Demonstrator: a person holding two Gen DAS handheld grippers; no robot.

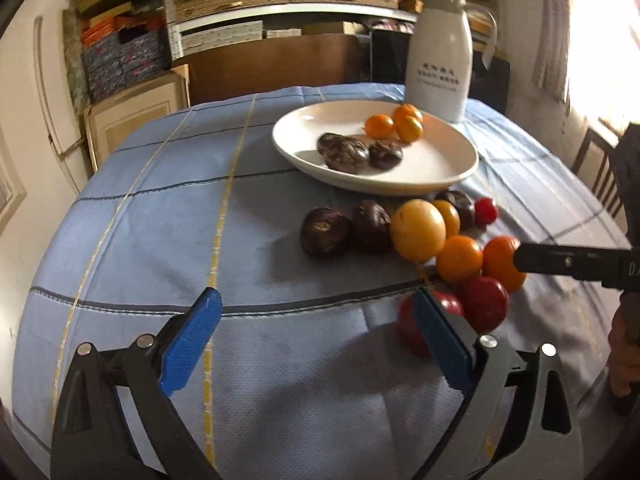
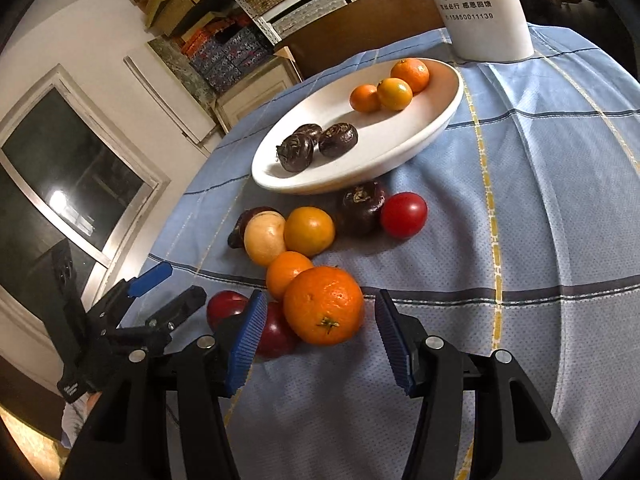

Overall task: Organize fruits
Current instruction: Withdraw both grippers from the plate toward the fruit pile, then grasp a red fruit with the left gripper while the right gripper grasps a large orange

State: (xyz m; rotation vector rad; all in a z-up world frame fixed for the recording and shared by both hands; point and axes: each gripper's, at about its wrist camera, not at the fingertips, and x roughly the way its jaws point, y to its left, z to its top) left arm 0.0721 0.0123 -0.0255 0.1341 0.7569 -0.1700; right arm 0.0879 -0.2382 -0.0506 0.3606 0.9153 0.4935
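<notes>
Right view only: white jug point(image 2: 484, 8) behind plate point(image 2: 440, 120) reads "15850011139". Loose fruit in front of plate. Left gripper point(image 1: 316, 340) wide, empty, beside red tomato point(image 1: 408, 328). Right gripper point(image 2: 320, 340) half-open around mandarin point(image 2: 324, 304), pads clear.

The white jug point(image 2: 480, 8) carries three printed lines: Chinese characters reading roughly 晚阳快运, a smaller line 常出必行 感恩回馈, and the number 15850011139. In the left wrist view this print is blurred.

Left wrist view – angled down over counter point(image 1: 160, 240), fruit right. Right wrist view – nearer, orange point(image 2: 324, 304) close. Both share plate point(image 1: 400, 188), jug point(image 1: 440, 60).
</notes>
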